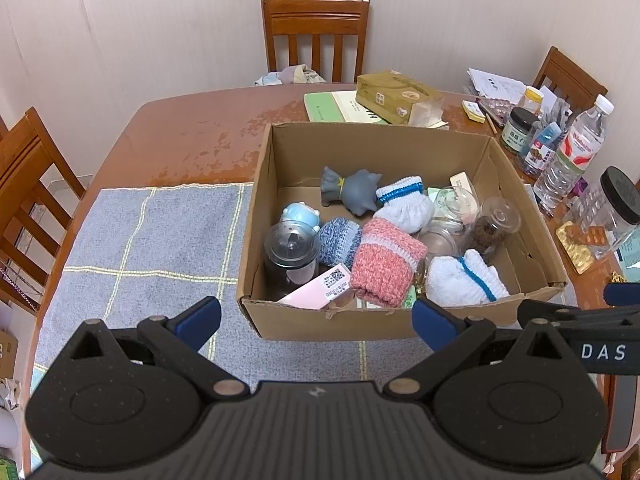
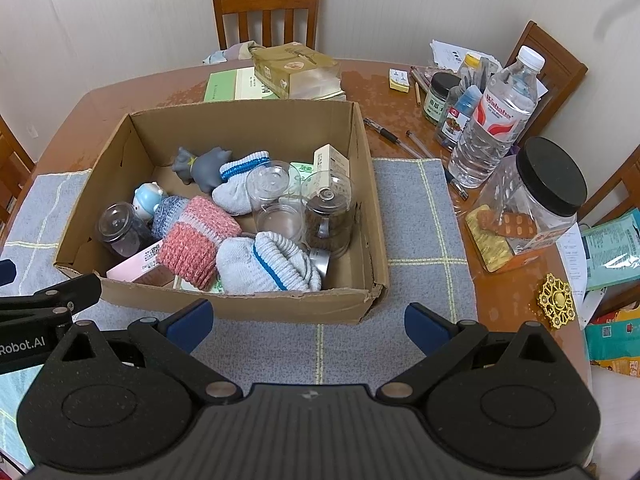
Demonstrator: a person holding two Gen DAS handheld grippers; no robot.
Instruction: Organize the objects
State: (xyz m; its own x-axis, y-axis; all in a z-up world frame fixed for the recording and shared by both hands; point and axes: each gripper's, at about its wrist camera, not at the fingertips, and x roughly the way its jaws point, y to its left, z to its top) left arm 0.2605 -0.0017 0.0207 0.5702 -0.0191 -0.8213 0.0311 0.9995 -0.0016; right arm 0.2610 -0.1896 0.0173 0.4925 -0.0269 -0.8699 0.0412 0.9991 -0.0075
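One cardboard box (image 2: pixel 360 184) is sitting on the mat. Inside it are lying two white socks with blue stripes (image 2: pixel 264 264), one pink knit sock (image 2: pixel 200 240), one blue knit sock (image 2: pixel 170 208), two toy figures (image 2: pixel 200 168), four clear jars (image 2: pixel 268 184), one pink carton (image 2: pixel 138 264) and one white carton (image 2: pixel 332 162). Outside, one water bottle (image 2: pixel 496 120) is standing. Three chairs (image 1: pixel 316 36) are showing in the left wrist view.

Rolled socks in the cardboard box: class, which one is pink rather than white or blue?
The pink-and-white knitted sock, lying near the box's front wall between the blue-grey sock and the white sock with a blue stripe.
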